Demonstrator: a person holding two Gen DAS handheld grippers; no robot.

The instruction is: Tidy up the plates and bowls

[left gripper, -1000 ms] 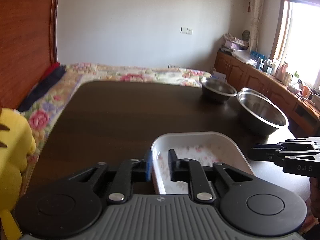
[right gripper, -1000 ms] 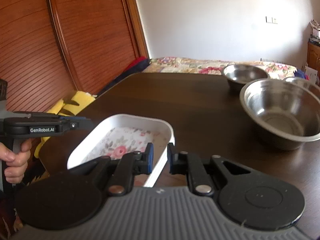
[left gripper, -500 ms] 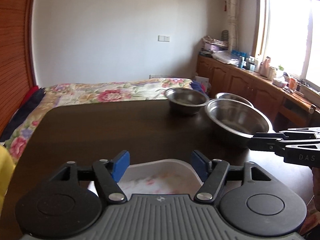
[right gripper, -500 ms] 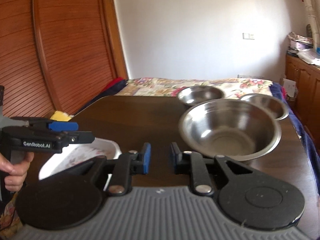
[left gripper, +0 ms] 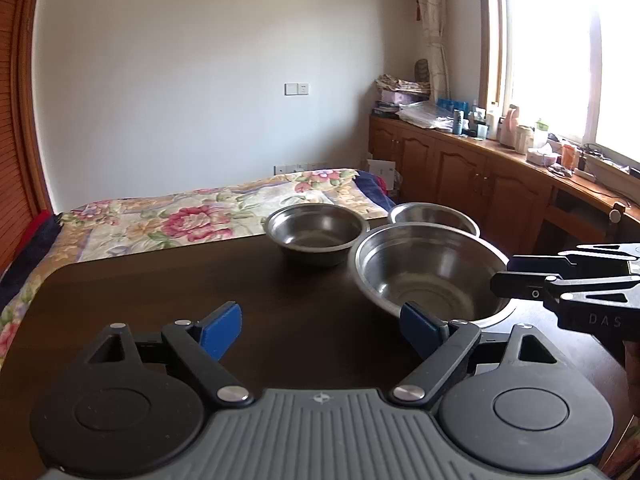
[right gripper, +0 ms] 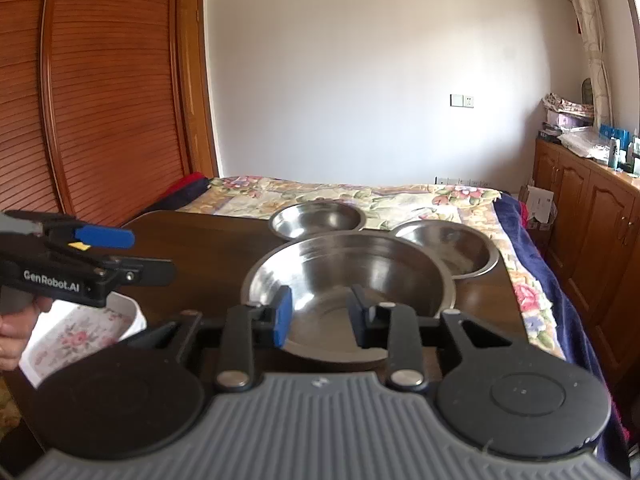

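Steel large bowl (right gripper: 348, 280) sits between the right gripper's (right gripper: 320, 316) spread fingers (right gripper: 283, 314).

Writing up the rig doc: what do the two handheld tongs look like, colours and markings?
Both are black linkage arms with silver pivot screws over a ribbed grey base flanked by round black discs. The left tongs carry blue pads on both fingers; side on they read "GenRobot.AI". The right tongs show one blue pad and "DAS" lettering.

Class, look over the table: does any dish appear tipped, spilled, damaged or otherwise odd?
Nothing stands out. Three round steel bowls sit upright and empty on the dark wooden table; the white rectangular floral dish lies flat at its near corner.
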